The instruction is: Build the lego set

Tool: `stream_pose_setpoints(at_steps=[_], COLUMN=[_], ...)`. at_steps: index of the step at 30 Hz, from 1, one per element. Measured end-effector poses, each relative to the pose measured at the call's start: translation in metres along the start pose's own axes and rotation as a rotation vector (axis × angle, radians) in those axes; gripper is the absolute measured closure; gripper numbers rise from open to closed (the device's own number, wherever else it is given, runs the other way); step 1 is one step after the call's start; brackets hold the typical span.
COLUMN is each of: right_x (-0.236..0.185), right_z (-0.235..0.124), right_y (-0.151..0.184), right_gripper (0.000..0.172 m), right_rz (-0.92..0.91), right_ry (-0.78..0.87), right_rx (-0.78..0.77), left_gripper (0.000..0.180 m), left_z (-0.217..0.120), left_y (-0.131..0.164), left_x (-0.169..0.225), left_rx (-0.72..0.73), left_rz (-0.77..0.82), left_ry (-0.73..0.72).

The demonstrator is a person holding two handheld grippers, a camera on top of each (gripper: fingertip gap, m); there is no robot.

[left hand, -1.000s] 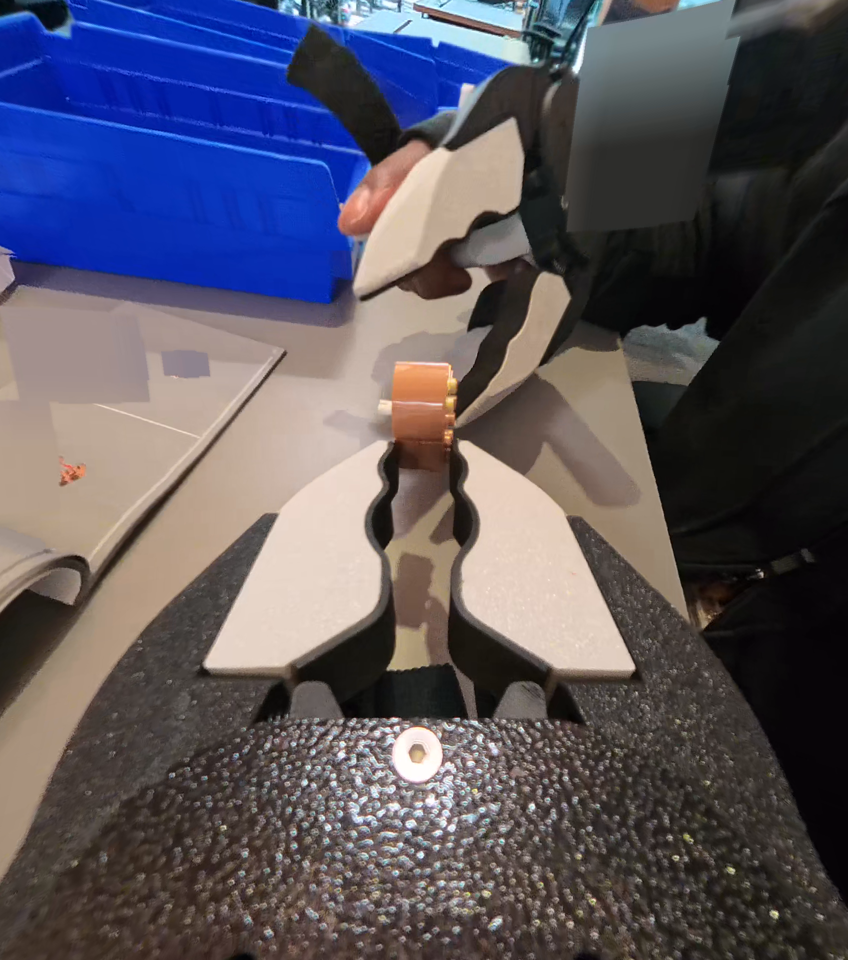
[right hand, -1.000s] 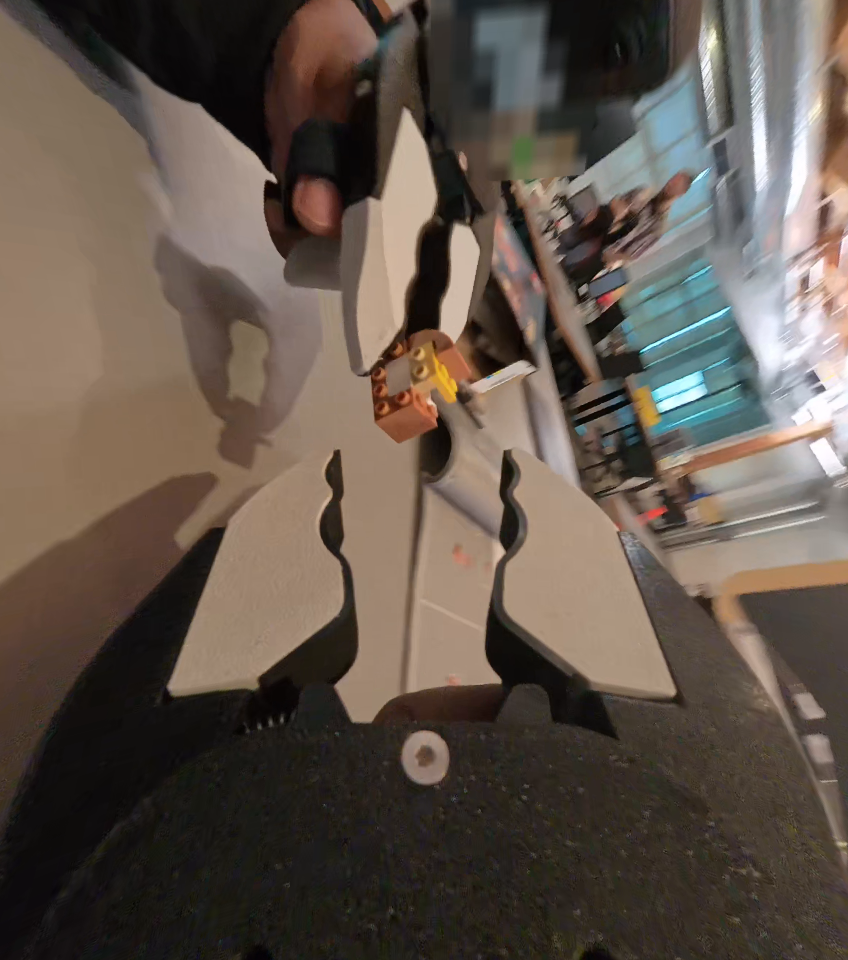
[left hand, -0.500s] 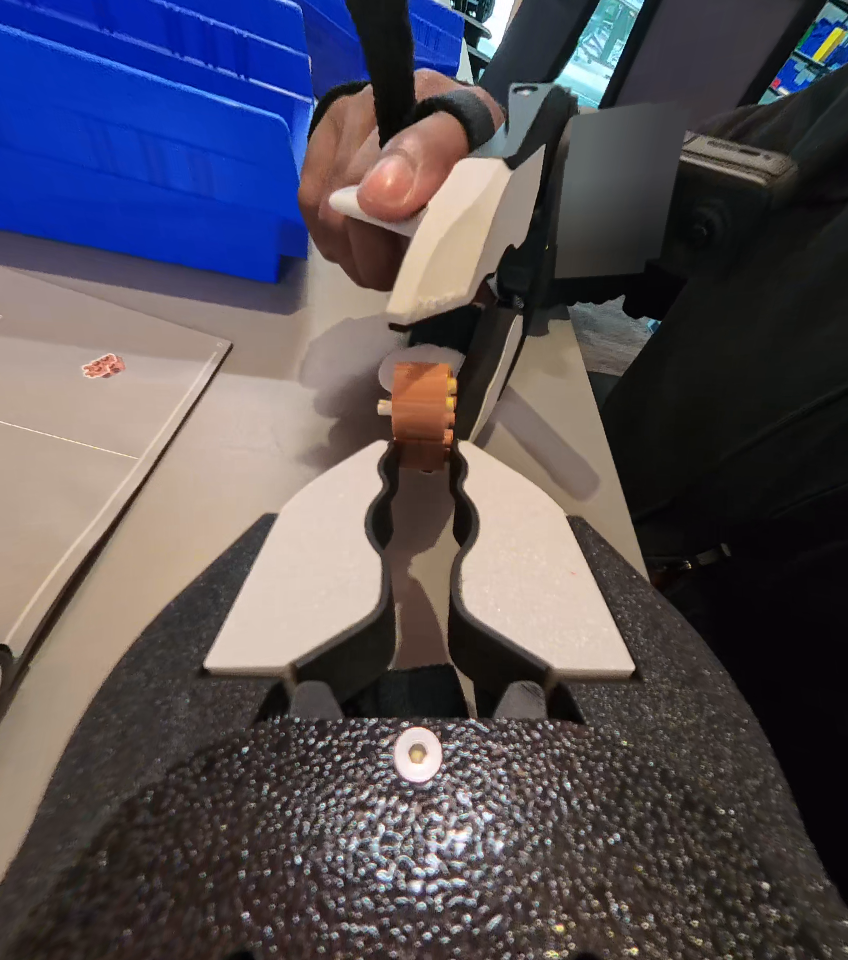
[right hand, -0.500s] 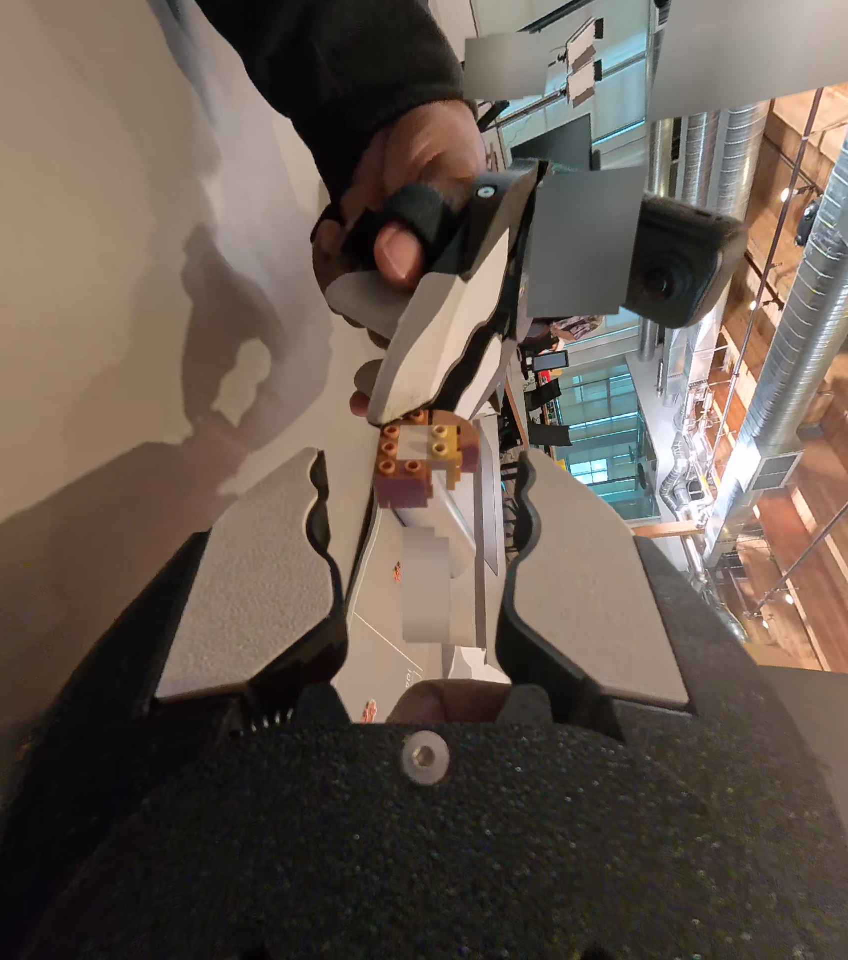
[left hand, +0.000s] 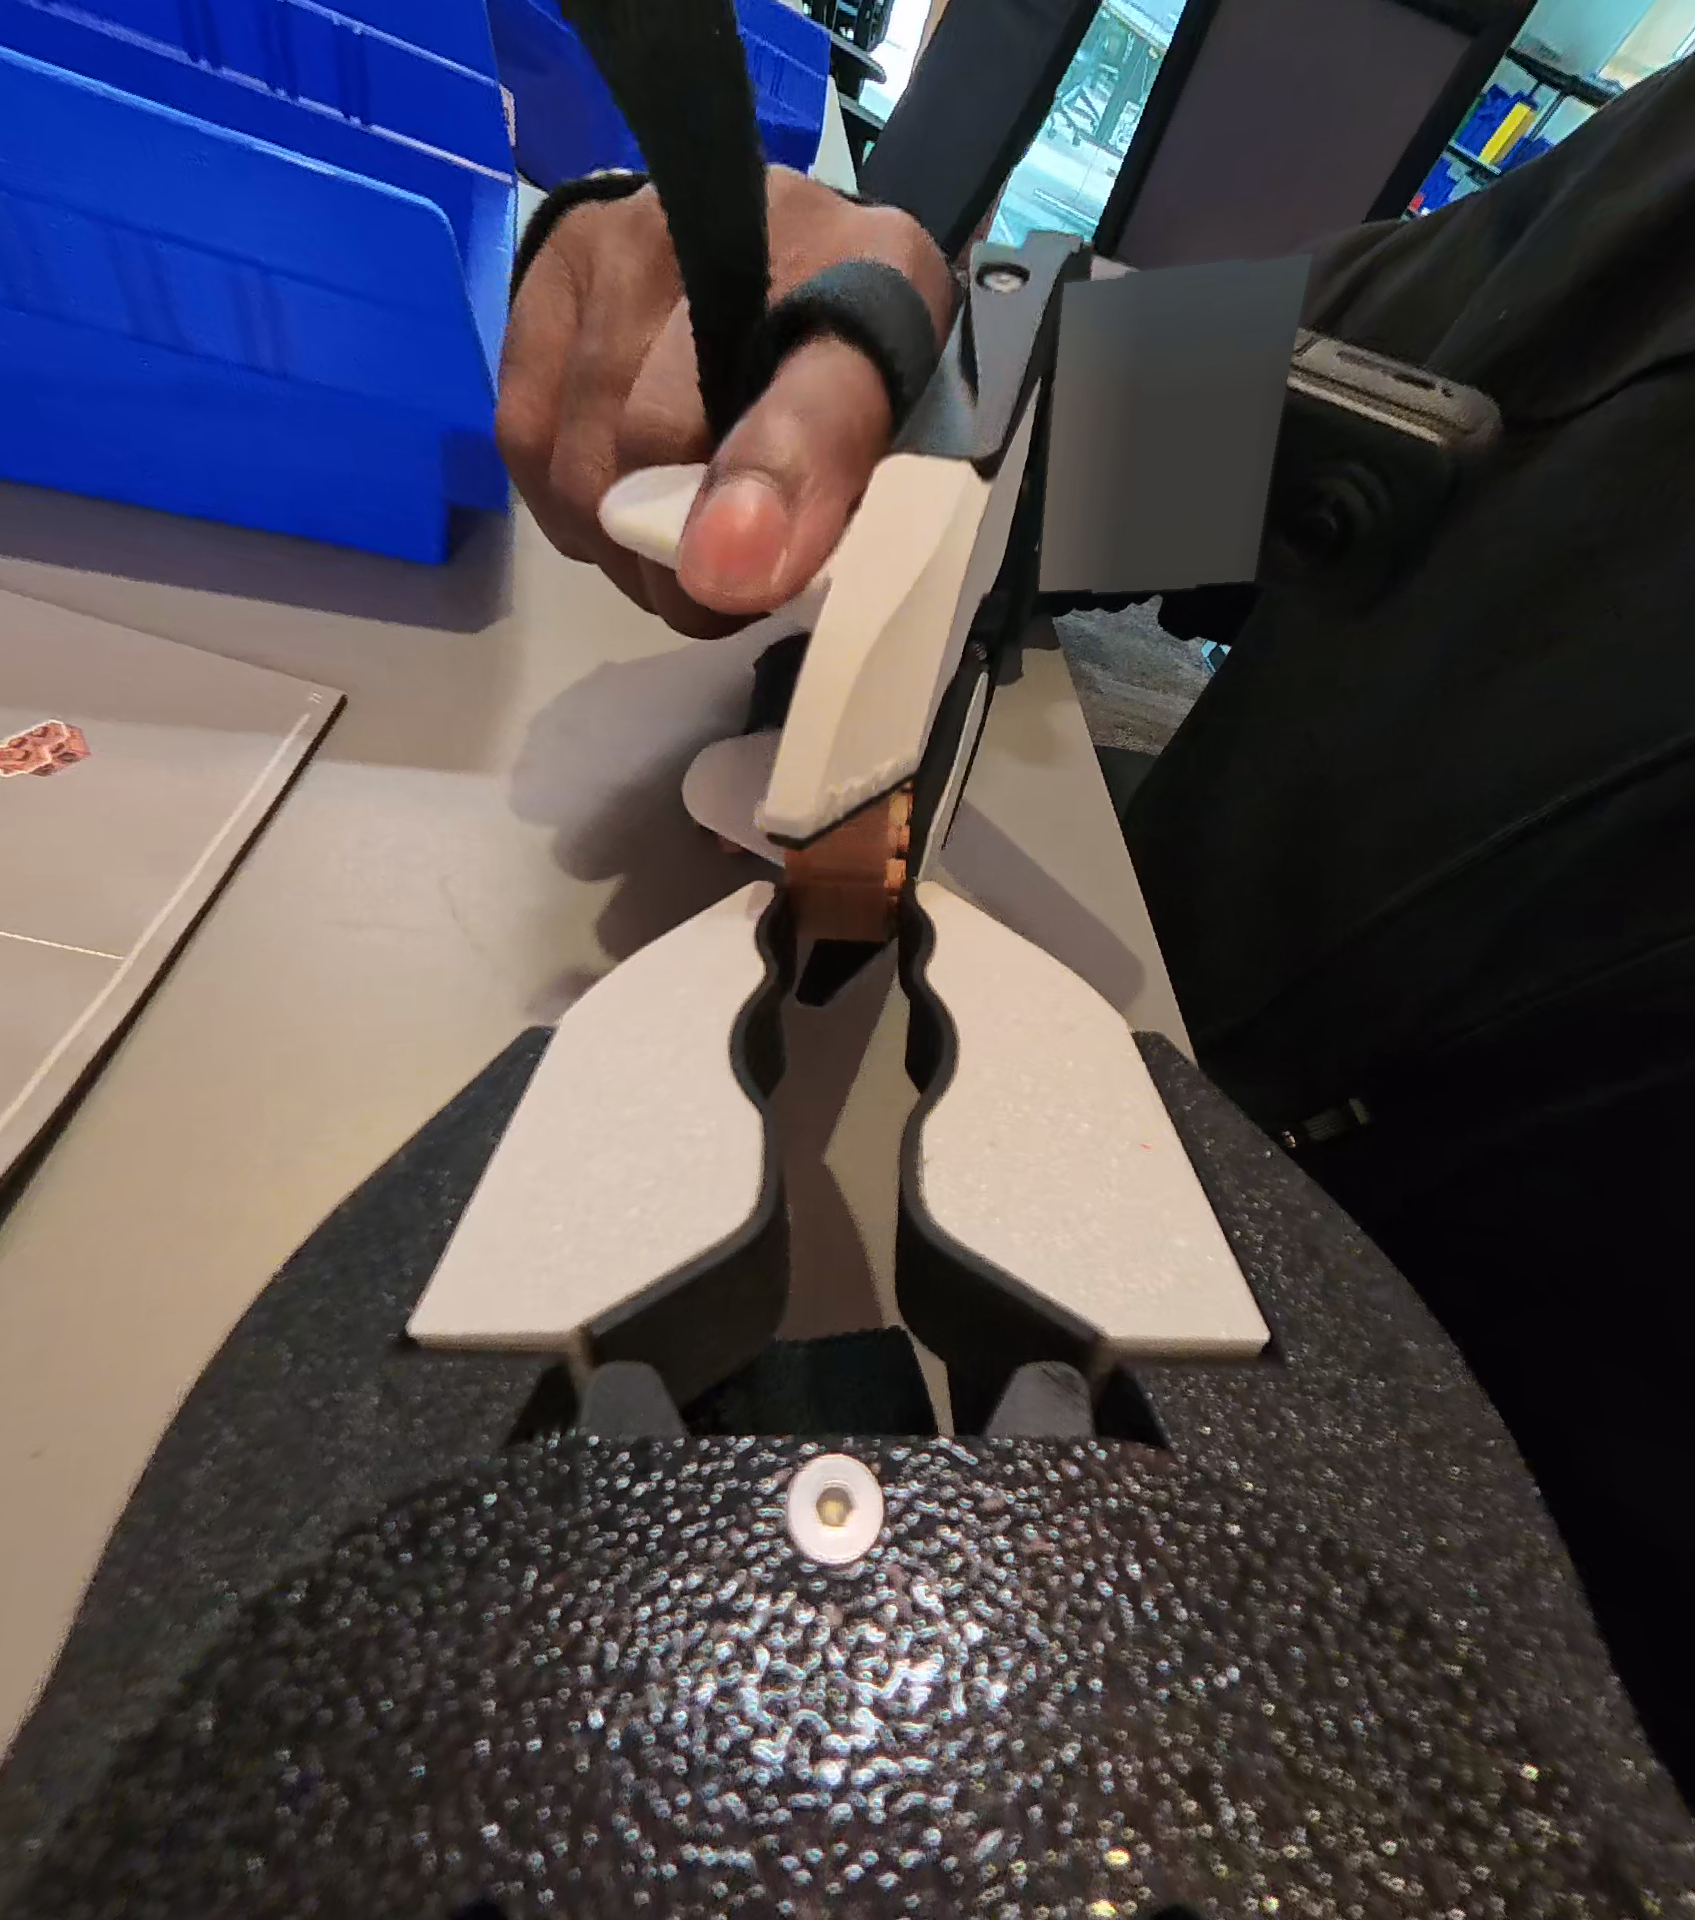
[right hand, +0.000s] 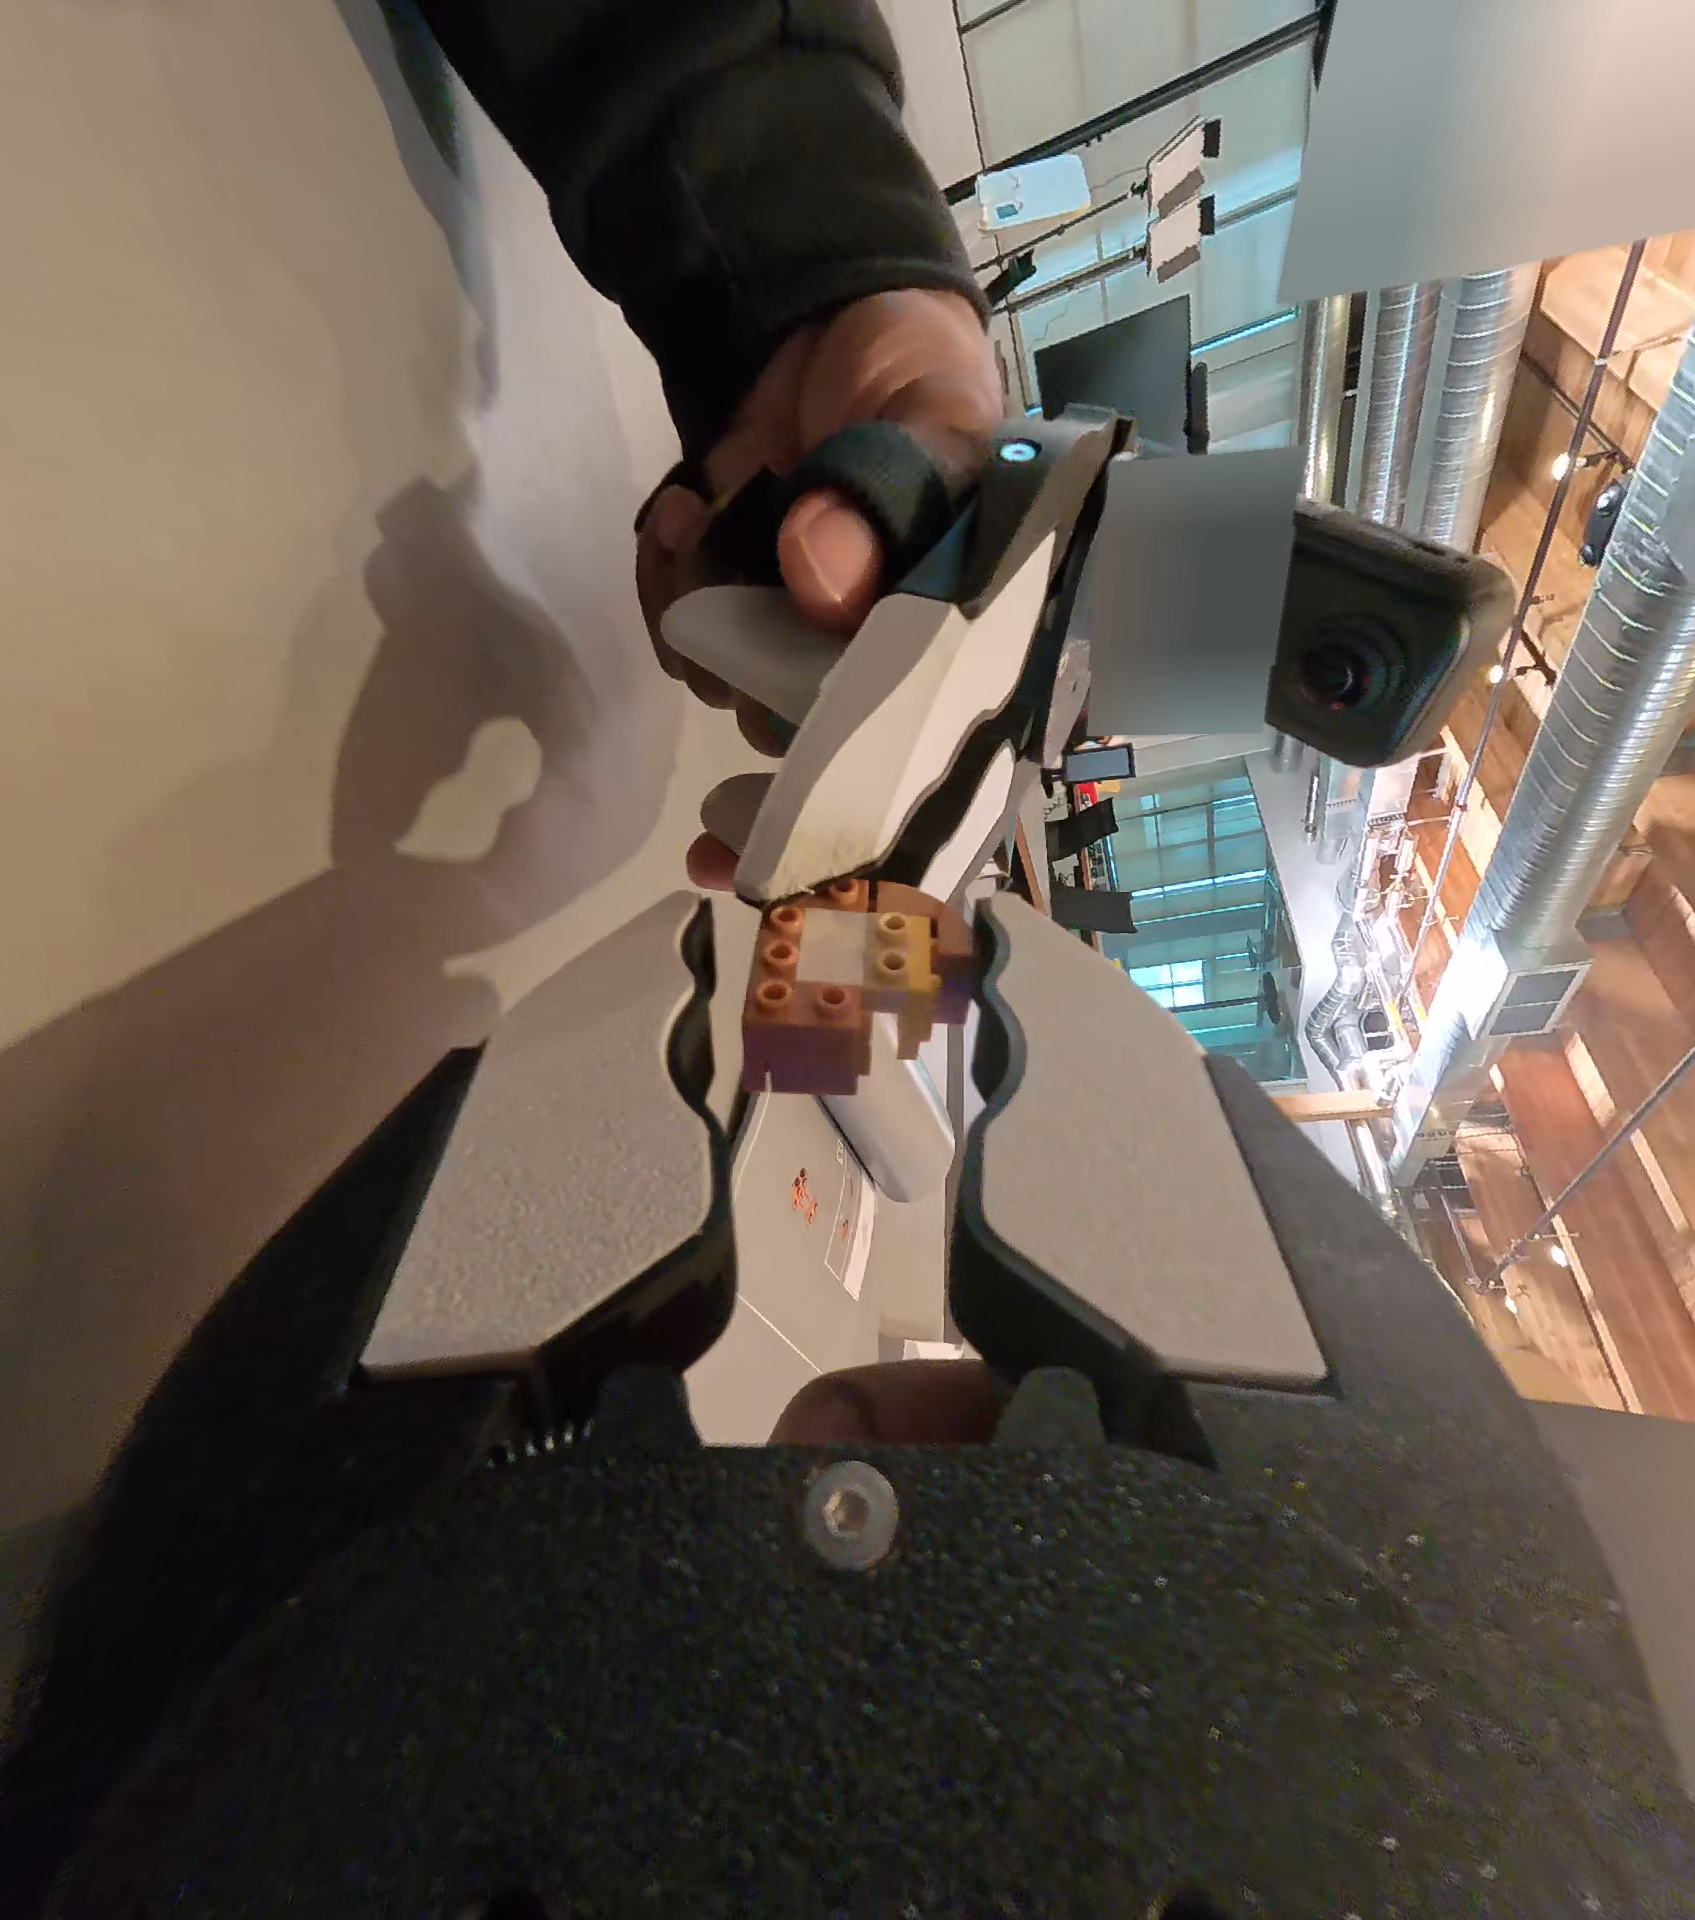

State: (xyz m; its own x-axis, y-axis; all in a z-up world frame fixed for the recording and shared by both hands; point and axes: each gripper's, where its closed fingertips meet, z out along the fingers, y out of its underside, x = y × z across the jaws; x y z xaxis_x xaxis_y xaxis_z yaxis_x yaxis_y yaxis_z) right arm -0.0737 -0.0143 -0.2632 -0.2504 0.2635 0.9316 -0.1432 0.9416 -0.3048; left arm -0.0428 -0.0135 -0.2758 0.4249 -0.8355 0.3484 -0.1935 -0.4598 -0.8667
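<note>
A brown brick assembly (left hand: 845, 891) is gripped between the fingertips of the left gripper (left hand: 843, 914) at frame centre, seen only edge-on there. In the right wrist view its studded face (right hand: 827, 971) is shown, with tan and grey parts, long axis running left to right. The right gripper (right hand: 843, 961) is seen standing around it, jaws apart; pad contact cannot be told. Blue bins (left hand: 168, 260) fill the upper left.

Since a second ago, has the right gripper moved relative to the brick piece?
Yes. In the right wrist view, the right gripper has advanced: the brick piece, then ahead of its fingertips, now sits between them, held by the left gripper.
</note>
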Motion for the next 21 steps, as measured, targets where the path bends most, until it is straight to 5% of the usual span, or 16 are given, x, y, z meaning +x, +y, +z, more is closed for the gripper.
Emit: stream_pose_setpoints(at_steps=[21], right_x=[-0.012], right_z=[-0.003], right_y=[0.004], right_gripper=[0.132], right_rz=[0.091], right_ry=[-0.112], right_rx=[-0.016], left_gripper=[0.163], left_z=[0.010], left_y=[0.008], left_x=[0.000], left_rx=[-0.043], left_rz=[-0.114], left_ry=[0.039])
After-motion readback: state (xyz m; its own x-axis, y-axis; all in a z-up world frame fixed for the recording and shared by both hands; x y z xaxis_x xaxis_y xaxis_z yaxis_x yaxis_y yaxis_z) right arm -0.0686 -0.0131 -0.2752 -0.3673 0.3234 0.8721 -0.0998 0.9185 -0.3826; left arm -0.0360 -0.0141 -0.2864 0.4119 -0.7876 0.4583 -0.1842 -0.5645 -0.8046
